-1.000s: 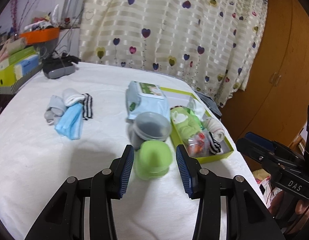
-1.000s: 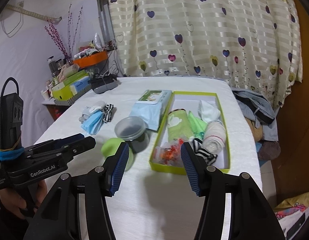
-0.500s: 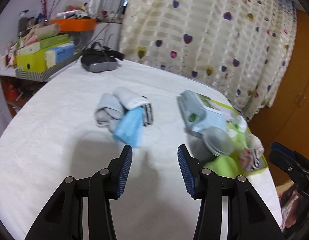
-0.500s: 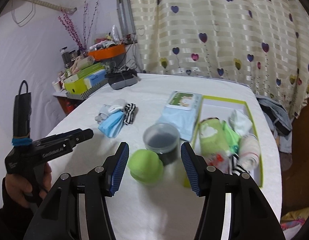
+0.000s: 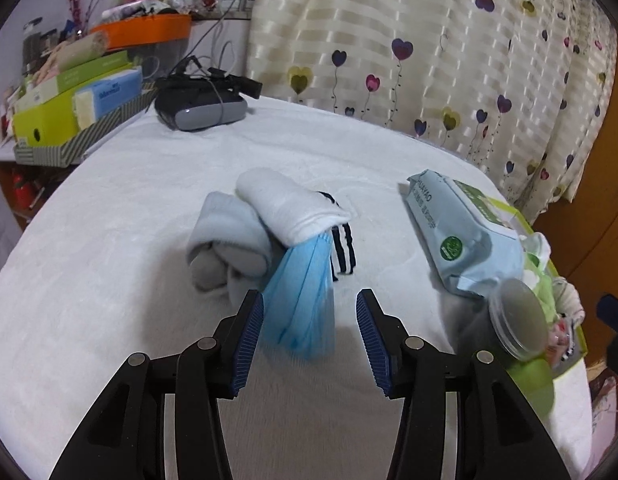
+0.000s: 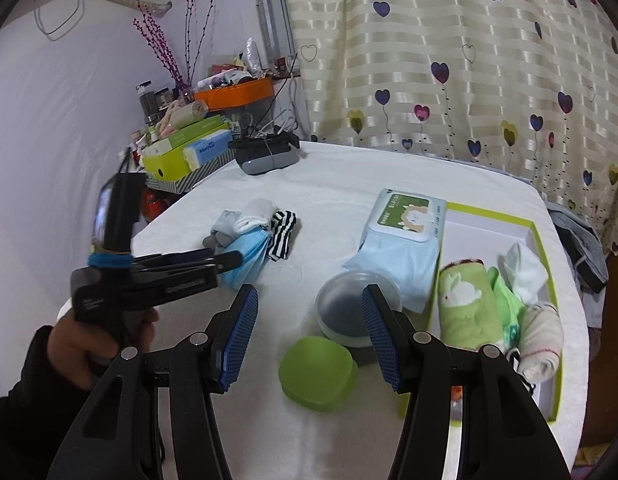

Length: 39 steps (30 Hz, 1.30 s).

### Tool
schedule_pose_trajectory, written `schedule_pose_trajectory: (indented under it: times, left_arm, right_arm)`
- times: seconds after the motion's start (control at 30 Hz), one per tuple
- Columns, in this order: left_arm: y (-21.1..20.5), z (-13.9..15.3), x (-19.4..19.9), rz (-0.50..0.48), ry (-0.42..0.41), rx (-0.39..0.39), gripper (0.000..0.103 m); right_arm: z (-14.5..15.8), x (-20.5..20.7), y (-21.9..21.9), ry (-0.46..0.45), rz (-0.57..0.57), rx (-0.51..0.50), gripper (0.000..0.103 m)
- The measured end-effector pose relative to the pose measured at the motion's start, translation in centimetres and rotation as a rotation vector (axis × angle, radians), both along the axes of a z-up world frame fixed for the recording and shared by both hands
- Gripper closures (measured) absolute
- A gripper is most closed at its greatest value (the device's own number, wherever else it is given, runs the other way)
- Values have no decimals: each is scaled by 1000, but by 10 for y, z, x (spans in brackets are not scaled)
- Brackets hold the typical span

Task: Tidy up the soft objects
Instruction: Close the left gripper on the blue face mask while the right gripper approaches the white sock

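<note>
A pile of soft things lies mid-table: a blue face mask [image 5: 305, 304], a grey-blue sock [image 5: 225, 236], a white sock [image 5: 289, 208] and a striped sock [image 5: 343, 252]. My left gripper [image 5: 309, 320] is open just in front of the pile. The mask's near end shows between its fingertips, and the pads do not press it. From the right wrist view the left gripper [image 6: 229, 258] reaches the mask [image 6: 245, 256]. My right gripper [image 6: 309, 320] is open above a green lid [image 6: 317, 376] and a clear tub [image 6: 353, 308], holding nothing. The green tray [image 6: 545, 280] holds a rabbit towel [image 6: 465, 304] and a rolled sock [image 6: 541, 336].
A wet-wipes pack [image 6: 405, 240] leans on the tray's left side. A black and grey device [image 5: 201, 108] with cables sits at the far table edge. Stacked boxes [image 5: 69, 108] crowd a shelf on the left. A heart-print curtain hangs behind. A hand [image 6: 97, 340] grips the left tool.
My left gripper has swung left, from the green lid and tub to the sock and mask pile, and come closer to it. My right gripper has also shifted left, toward the lid and tub.
</note>
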State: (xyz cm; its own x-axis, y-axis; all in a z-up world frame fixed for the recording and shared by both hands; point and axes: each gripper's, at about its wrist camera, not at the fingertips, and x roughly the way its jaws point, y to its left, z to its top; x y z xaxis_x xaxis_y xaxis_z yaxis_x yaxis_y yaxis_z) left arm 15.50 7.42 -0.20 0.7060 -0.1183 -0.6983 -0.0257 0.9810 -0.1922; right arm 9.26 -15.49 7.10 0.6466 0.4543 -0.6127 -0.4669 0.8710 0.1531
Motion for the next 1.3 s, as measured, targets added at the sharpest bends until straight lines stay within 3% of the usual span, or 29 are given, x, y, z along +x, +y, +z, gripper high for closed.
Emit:
schedule_pose_trajectory:
  times: [0.3,0.33,0.37,0.47,0.87,1.3]
  left_arm:
    - [-8,-18,22,0,24,65,55]
    - [-9,-19,23,-1,29,71,60]
    - [-8,-21,23,3,37,71,72]
    - [-1,-23,22,18,63,29,84]
    - [26,-8,-45,50,15,-99,87]
    - [79,2,-80,111,-50,-131,87]
  right_arm:
    - [-2,10,2,3,13,15,48]
    - [-2,11,2,6,12,18,48]
    - [-2,11,2,10,11,19,48]
    - [-1,12,3,12,8,19,48]
    - [6,13,21,16,9,15,48]
    - [-6,63,118,93,70,-56,48]
